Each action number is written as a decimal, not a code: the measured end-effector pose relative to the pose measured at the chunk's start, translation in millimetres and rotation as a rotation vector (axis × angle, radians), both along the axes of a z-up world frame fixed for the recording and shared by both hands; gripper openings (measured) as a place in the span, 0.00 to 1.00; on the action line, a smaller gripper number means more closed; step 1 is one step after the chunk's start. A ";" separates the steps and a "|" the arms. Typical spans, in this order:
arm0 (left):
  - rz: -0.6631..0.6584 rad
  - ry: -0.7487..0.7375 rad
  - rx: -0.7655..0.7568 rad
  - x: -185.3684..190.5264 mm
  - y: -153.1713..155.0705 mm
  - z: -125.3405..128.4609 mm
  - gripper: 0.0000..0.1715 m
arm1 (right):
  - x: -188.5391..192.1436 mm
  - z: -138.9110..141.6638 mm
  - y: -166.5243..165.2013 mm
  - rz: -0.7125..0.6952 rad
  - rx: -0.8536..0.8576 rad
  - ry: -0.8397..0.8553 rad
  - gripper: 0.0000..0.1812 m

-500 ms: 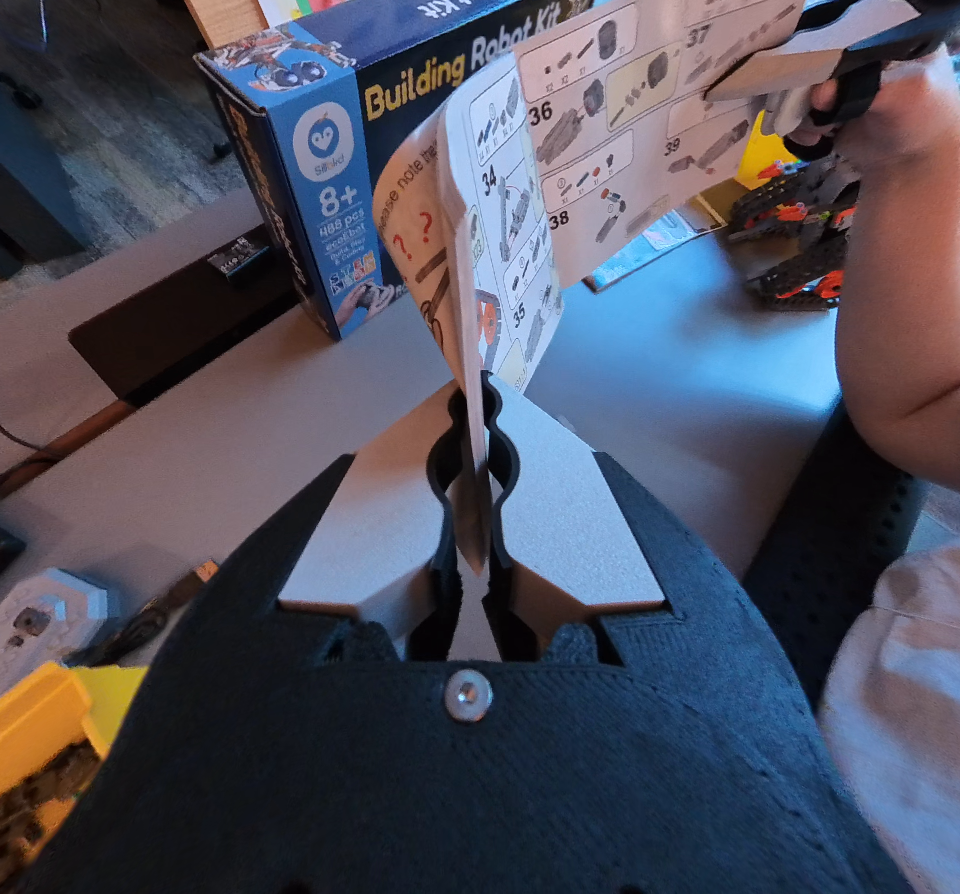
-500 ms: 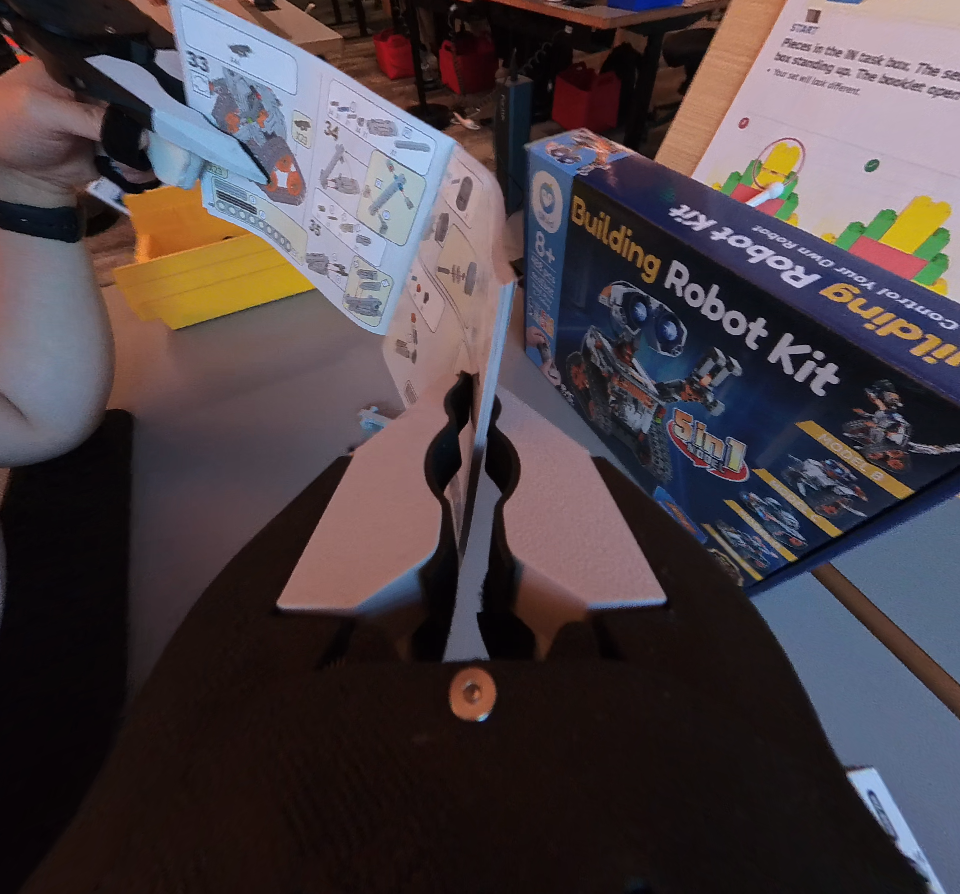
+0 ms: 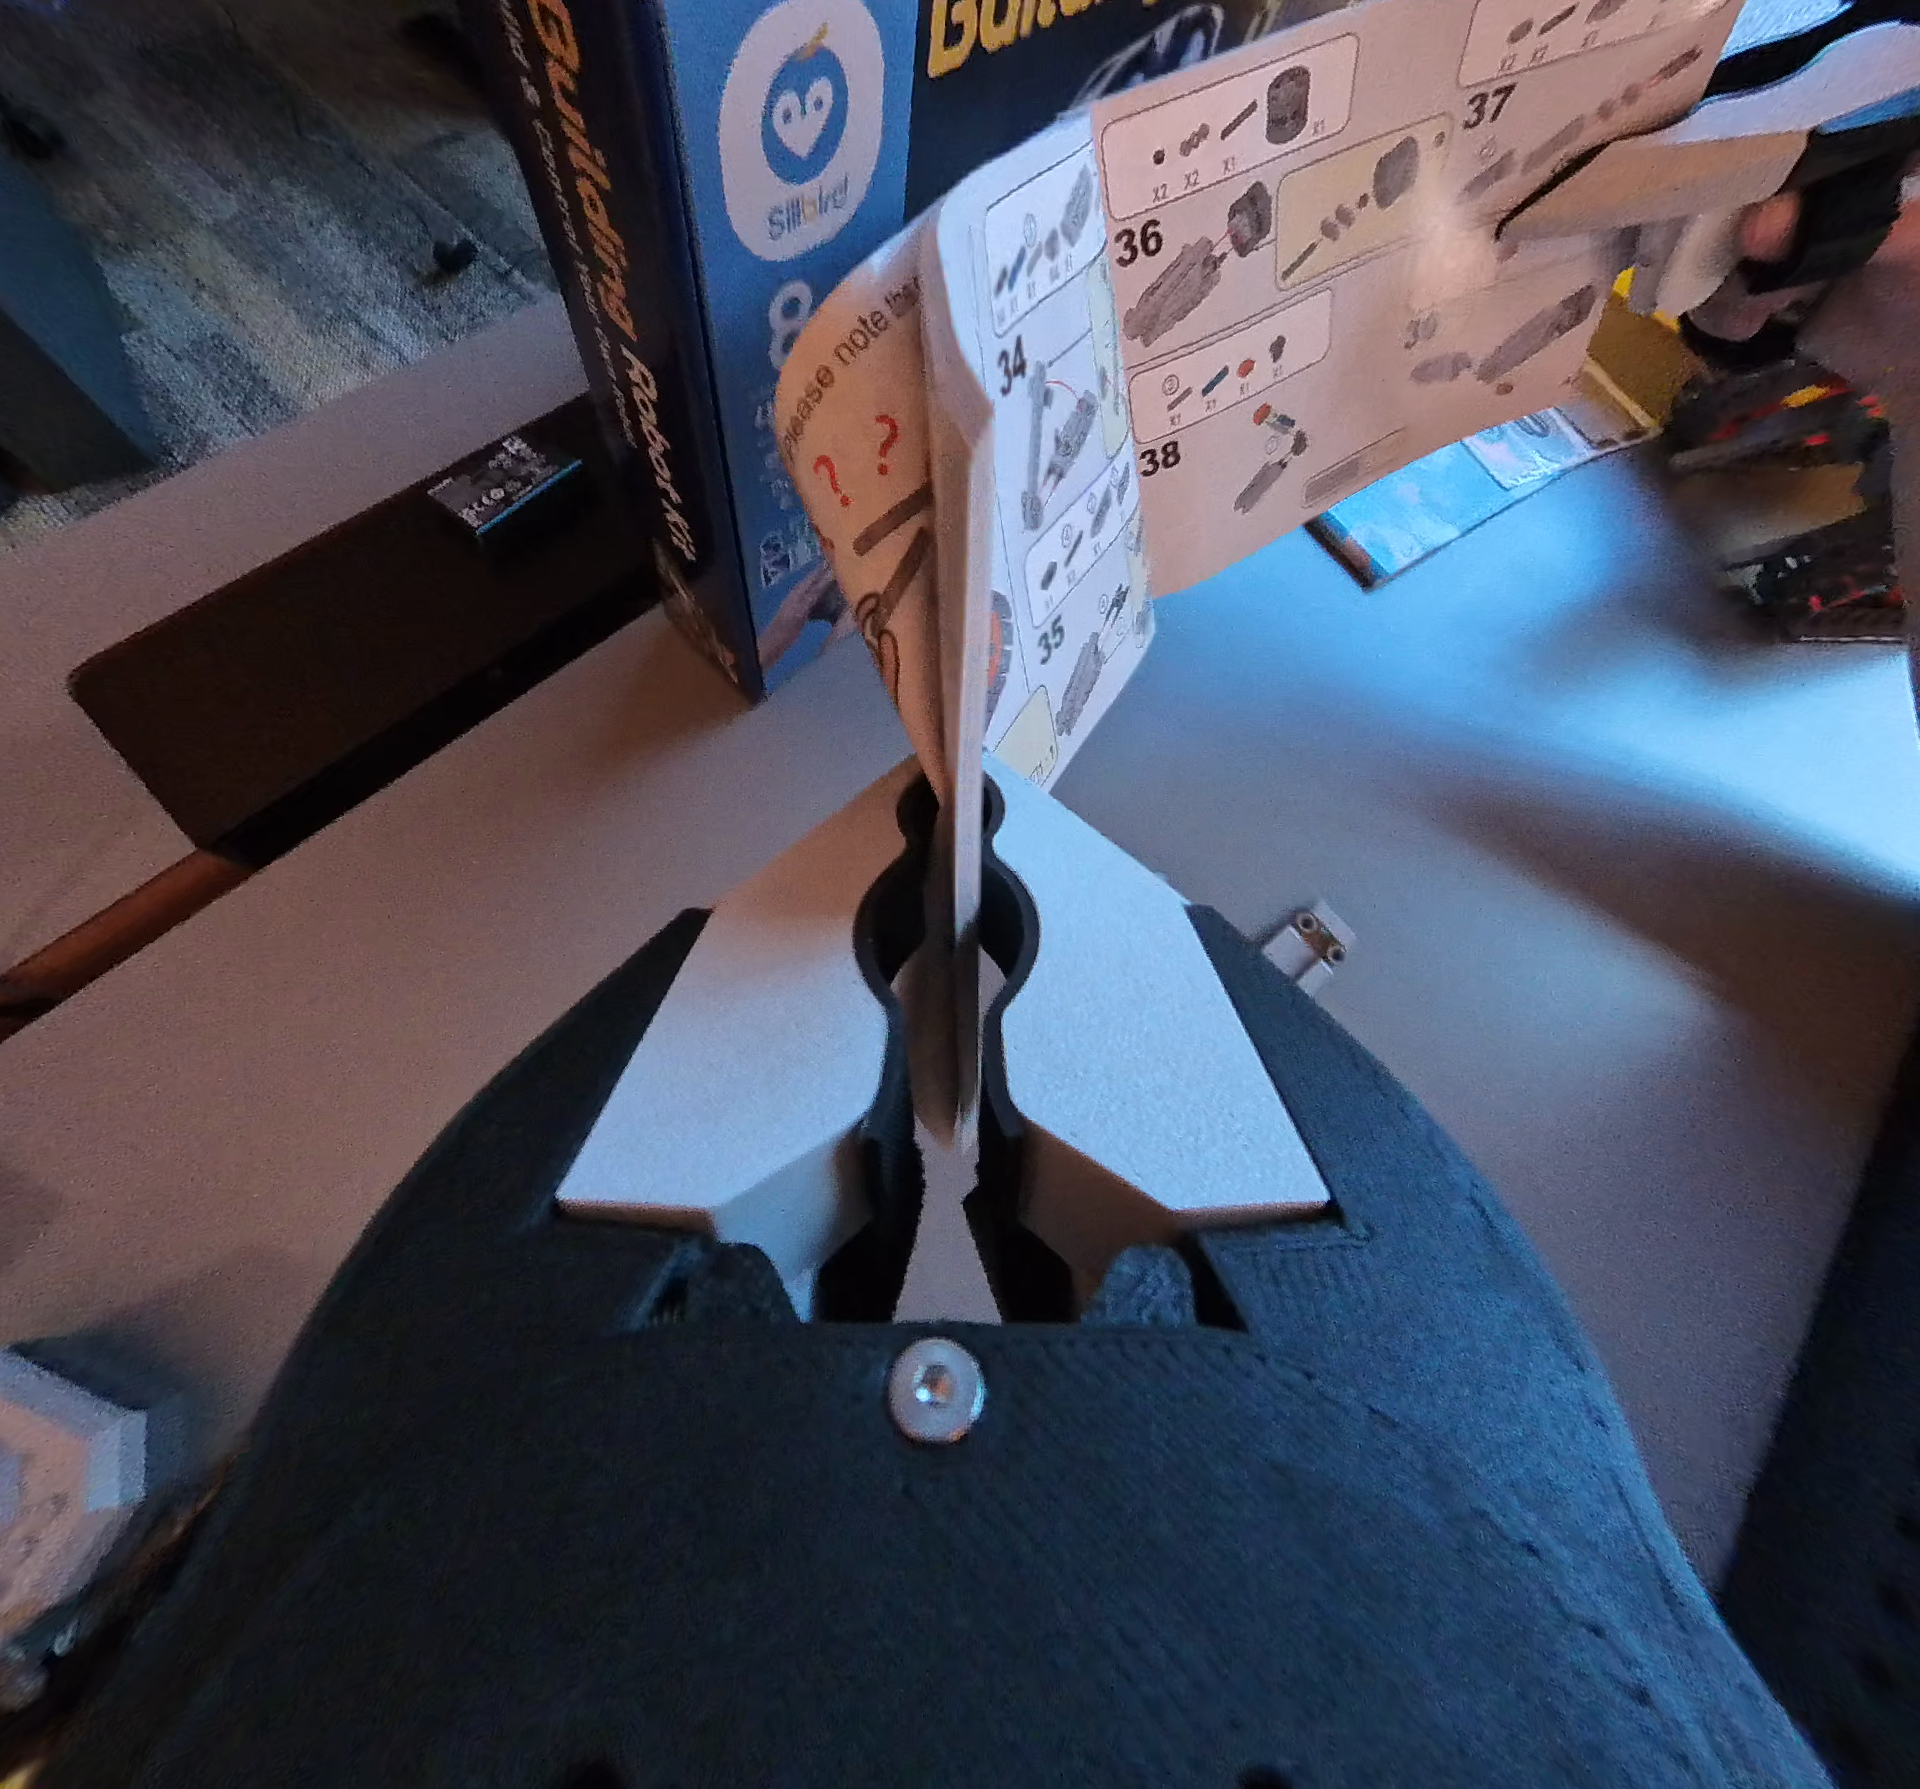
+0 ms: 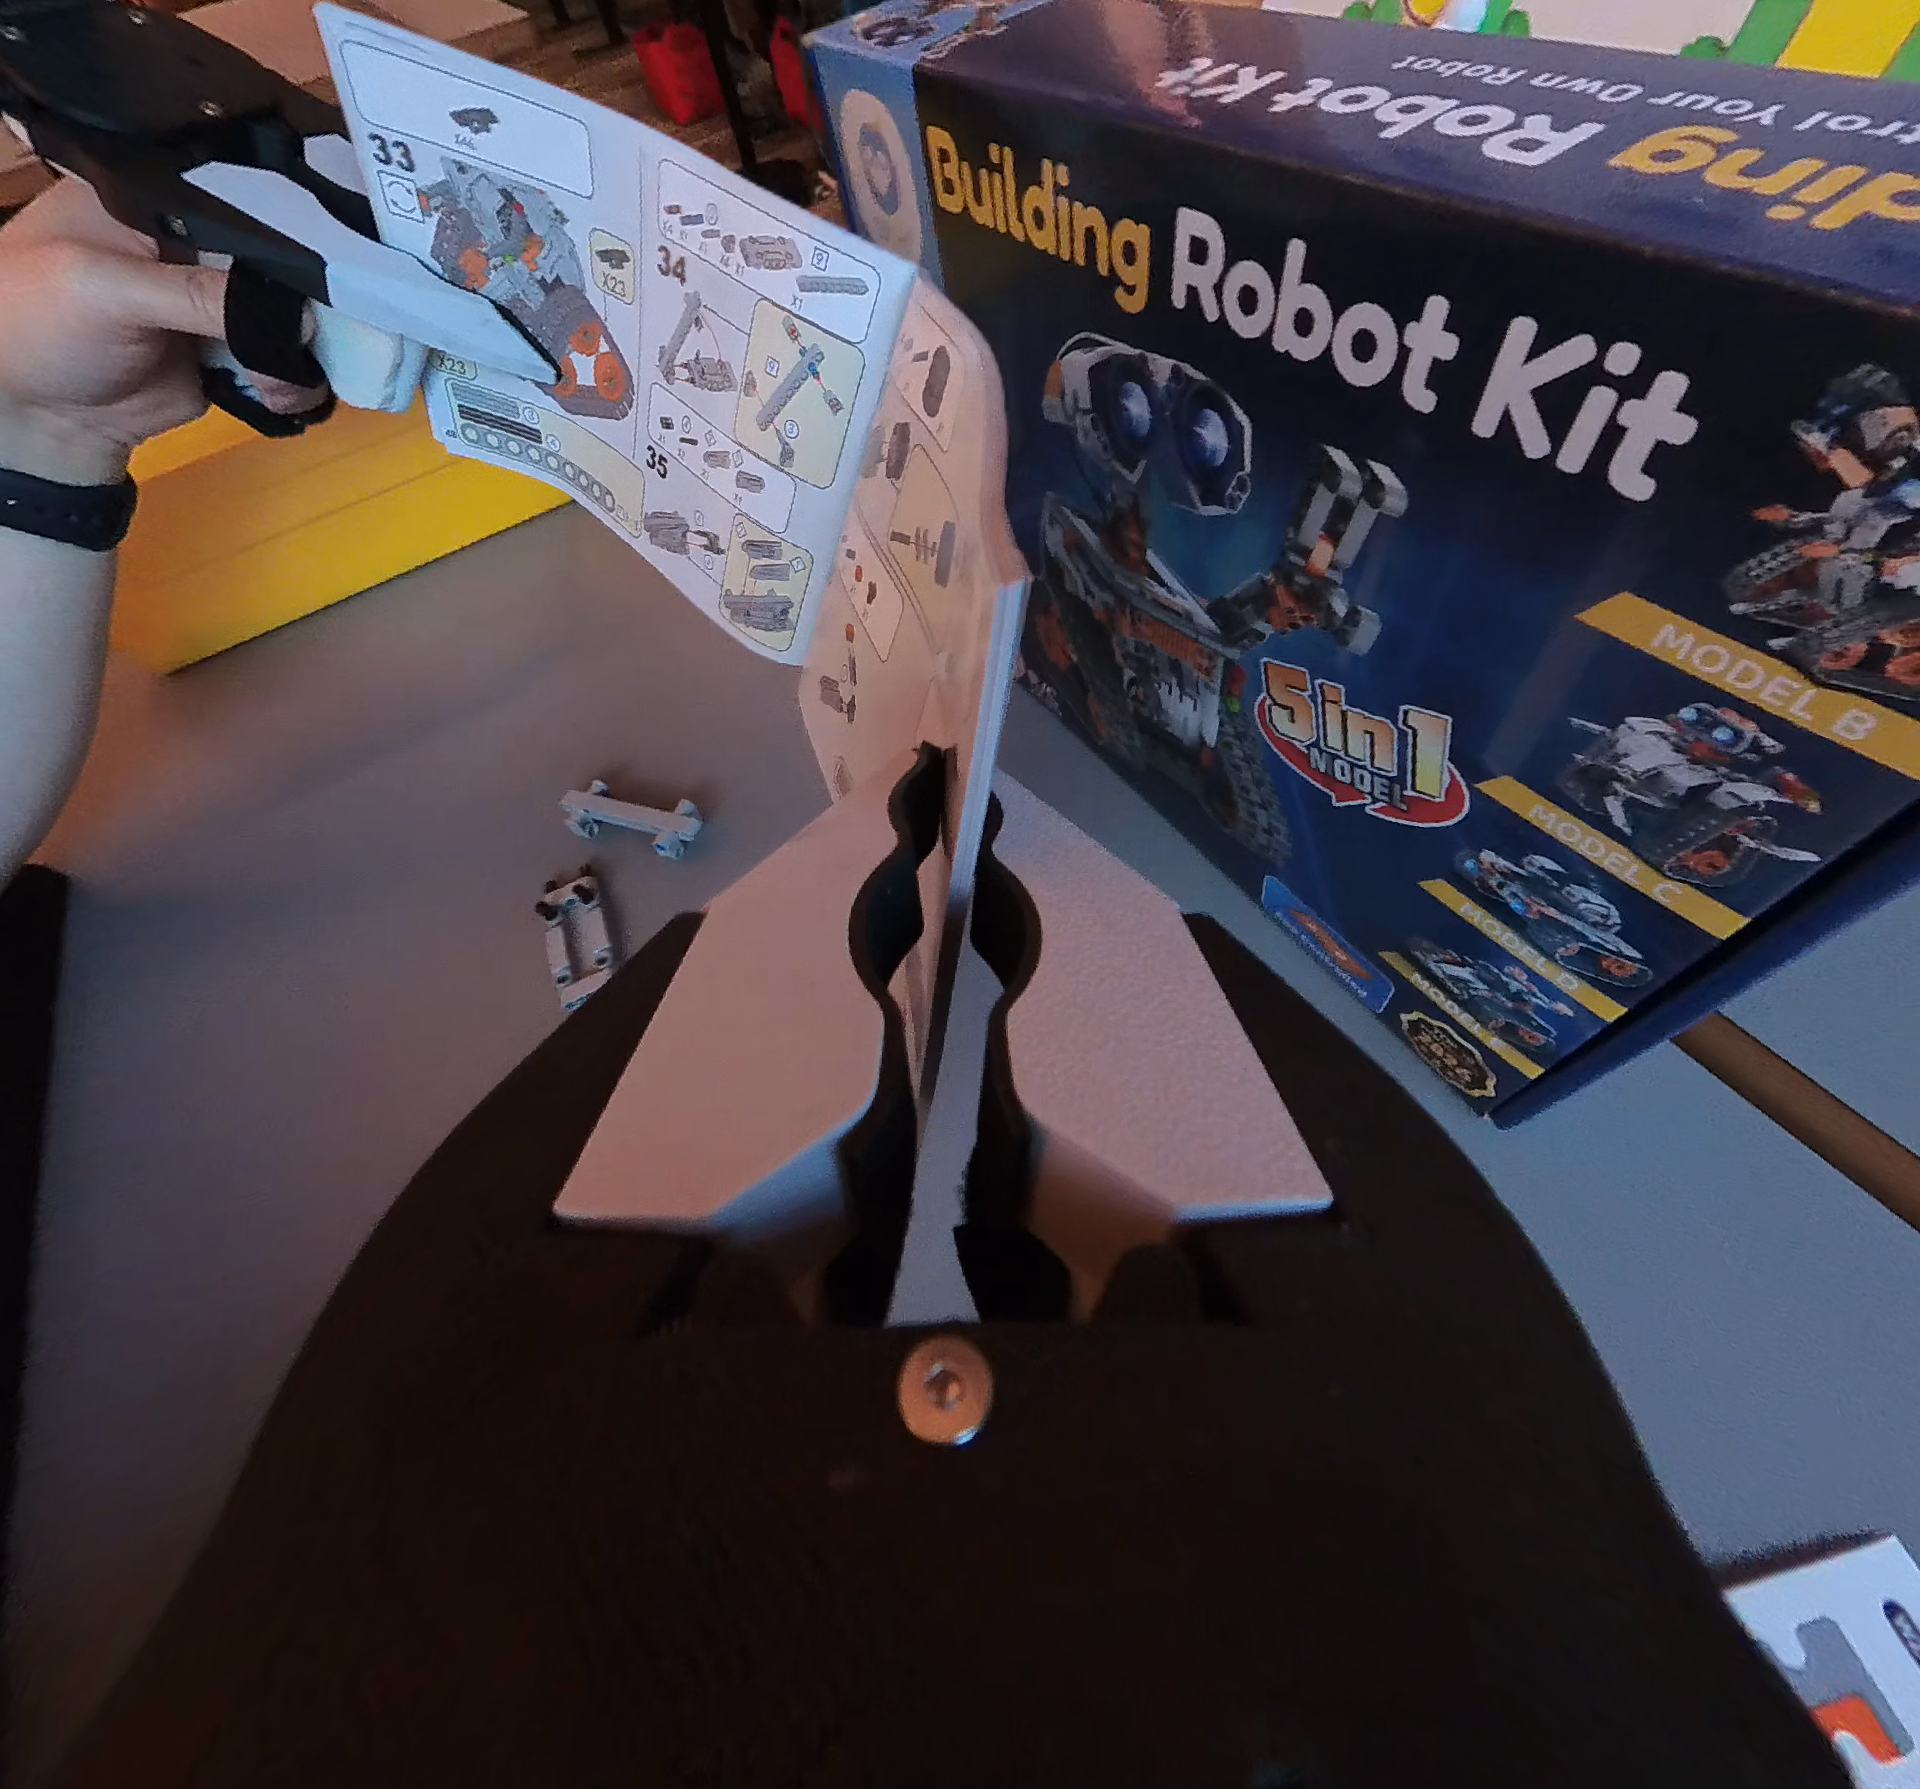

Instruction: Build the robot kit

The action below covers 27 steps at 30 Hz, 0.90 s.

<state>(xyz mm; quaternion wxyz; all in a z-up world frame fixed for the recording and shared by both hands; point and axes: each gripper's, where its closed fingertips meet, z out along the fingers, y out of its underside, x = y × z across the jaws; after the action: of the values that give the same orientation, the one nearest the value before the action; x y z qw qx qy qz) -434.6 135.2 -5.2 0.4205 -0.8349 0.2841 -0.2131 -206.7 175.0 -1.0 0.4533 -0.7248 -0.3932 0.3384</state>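
Paper booklet (image 3: 1299,305) nearer blue box (image 3: 790,129), still gripped.

The left gripper (image 3: 961,908) holds one edge of the instruction booklet (image 3: 1299,305) between its fingers, and the booklet stands up before it. The right gripper (image 4: 951,908) holds the opposite side of the same booklet (image 4: 665,368). Behind the booklet, seen from both grippers, the kit box (image 4: 1455,513) stands on the table (image 4: 364,804). Left of the right gripper, two small building parts (image 4: 629,817) lie on the table. Farther left and behind them a bin (image 4: 312,524) sits on the table.
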 end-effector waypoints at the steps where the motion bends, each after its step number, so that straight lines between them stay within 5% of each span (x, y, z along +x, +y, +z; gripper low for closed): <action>1: 0.001 0.001 0.016 -0.2 3.9 -2.2 0.00 | -0.1 -2.6 3.7 -0.007 0.013 0.004 0.01; 8: 0.119 -0.063 -0.032 -9.9 46.7 -67.2 0.00 | -2.1 -62.6 36.7 -0.102 0.052 -0.017 0.01; 14: 0.122 -0.080 -0.137 -11.2 50.4 -105.3 0.04 | 1.9 -88.2 46.8 -0.126 0.042 -0.074 0.01; 27: 0.182 -0.155 -0.164 -24.6 53.4 -99.6 0.23 | 17.7 -78.3 58.7 -0.211 0.086 -0.089 0.14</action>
<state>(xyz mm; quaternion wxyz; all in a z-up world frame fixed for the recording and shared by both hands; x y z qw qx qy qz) -459.2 188.6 -104.8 0.3890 -0.8699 0.1556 -0.2602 -188.9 233.8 -79.3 0.4991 -0.7563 -0.3488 0.2393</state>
